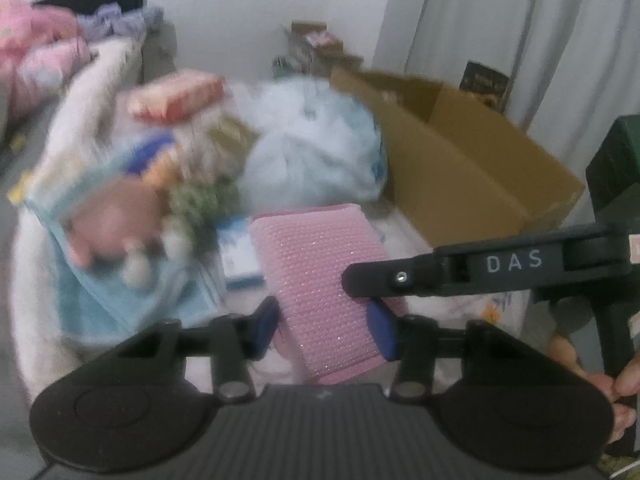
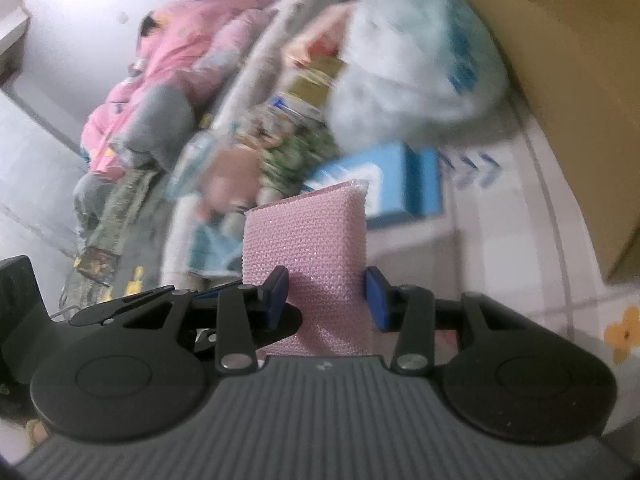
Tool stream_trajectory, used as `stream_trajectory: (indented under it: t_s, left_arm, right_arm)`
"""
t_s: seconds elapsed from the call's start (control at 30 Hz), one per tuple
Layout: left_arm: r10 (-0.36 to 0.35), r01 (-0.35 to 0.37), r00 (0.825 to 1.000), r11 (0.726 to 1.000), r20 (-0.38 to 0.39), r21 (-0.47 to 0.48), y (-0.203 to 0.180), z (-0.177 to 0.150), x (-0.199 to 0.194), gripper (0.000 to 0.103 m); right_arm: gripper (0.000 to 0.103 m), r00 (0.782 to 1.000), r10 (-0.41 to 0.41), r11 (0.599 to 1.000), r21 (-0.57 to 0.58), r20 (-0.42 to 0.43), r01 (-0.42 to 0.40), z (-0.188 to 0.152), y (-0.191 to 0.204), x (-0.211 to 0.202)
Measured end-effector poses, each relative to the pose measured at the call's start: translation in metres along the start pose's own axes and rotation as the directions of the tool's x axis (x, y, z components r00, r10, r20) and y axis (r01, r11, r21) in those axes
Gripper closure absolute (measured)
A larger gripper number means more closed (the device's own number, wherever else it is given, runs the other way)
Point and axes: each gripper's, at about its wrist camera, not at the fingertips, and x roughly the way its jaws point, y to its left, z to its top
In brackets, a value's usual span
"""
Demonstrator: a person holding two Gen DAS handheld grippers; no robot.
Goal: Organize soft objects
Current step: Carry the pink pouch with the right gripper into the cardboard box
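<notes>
A pink mesh-covered sponge pad (image 1: 320,280) (image 2: 308,240) is held between both grippers. My left gripper (image 1: 326,330) has its blue pads on the pad's two sides. My right gripper (image 2: 326,298) is shut on the pad's near end; its black finger (image 1: 384,278) crosses the pad's right edge in the left wrist view. A blurred pile of soft things lies beyond: a brown plush toy (image 1: 116,216) (image 2: 228,184) on light blue cloth (image 1: 100,300), and a pale blue plastic bag (image 1: 316,148) (image 2: 408,56).
An open cardboard box (image 1: 452,160) (image 2: 572,80) stands at the right. A blue and white carton (image 2: 388,184) (image 1: 240,252) lies behind the pad. Pink bedding (image 2: 176,64) (image 1: 36,52) is heaped at the far left. A dark green box (image 1: 616,168) stands at the right edge.
</notes>
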Motion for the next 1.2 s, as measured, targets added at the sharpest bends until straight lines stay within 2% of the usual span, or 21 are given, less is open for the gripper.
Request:
stream_trajectory:
  t_s: [0.23,0.43,0.57,0.73,0.97,1.2]
  left_arm:
    - [0.016,-0.029,0.989,0.996,0.146,0.087,-0.021,0.066,-0.038,0.053]
    - [-0.046,0.012,0.981,0.984,0.187,0.178,-0.061,0.148,-0.020,0.052]
    - [-0.093,0.064,0.988,0.974,0.125,0.219,-0.095,0.202,0.027,0.052]
    - [-0.103,0.097,0.995,0.961,0.013,0.258,-0.134,0.243,0.108,0.051]
    - [-0.055,0.089,0.989,0.962,-0.137,0.259,-0.145,0.274,0.212,0.051]
    - [0.036,0.019,0.981,0.960,-0.193,0.278,-0.138,0.283,0.273,0.051]
  right_arm:
    - [0.062,0.991,0.058,0.994,-0.095,0.119,-0.047,0.051,0.036,-0.048]
    - [0.062,0.978,0.040,0.993,-0.113,0.204,-0.018,0.123,0.033,-0.101]
    - [0.062,0.974,-0.001,0.998,-0.058,0.225,0.014,0.176,-0.002,-0.129]
    - [0.062,0.980,-0.070,0.995,0.084,0.186,0.055,0.235,-0.079,-0.136]
    - [0.062,0.996,-0.087,0.958,0.276,0.031,0.076,0.288,-0.193,-0.088]
    - [0.061,0.994,-0.085,0.933,0.344,-0.072,0.105,0.315,-0.250,-0.020]
